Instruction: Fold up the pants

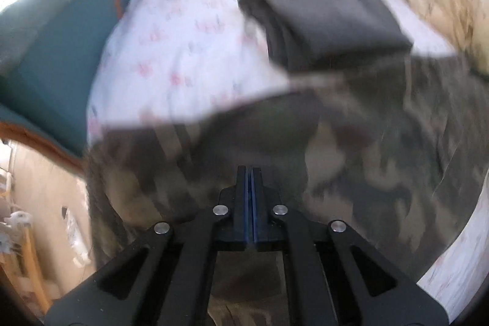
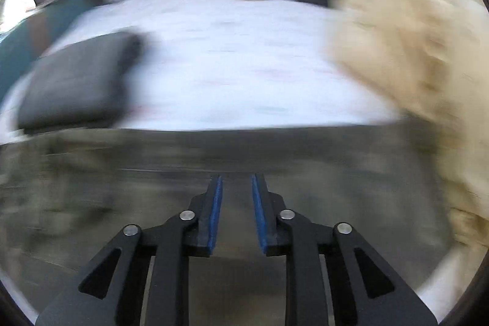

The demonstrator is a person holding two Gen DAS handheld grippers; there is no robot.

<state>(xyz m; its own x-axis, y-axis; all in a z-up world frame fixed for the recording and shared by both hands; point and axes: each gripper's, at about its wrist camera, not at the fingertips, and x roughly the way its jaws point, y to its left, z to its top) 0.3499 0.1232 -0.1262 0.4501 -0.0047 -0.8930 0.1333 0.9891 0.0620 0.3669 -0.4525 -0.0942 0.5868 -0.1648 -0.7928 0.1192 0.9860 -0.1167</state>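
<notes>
Camouflage pants (image 1: 366,148) lie spread on a white patterned bed sheet (image 1: 183,45), filling the near part of both views; they also show in the right wrist view (image 2: 214,155). My left gripper (image 1: 250,170) is shut with nothing between its fingers, just above the camouflage cloth. My right gripper (image 2: 236,177) is open over the pants, its blue-padded fingers apart with cloth below them. Both views are blurred by motion.
A folded dark grey garment (image 1: 324,20) lies on the sheet beyond the pants, also in the right wrist view (image 2: 79,81). A beige fluffy blanket (image 2: 412,66) is heaped at the right. A teal bed frame (image 1: 52,51) is at the left.
</notes>
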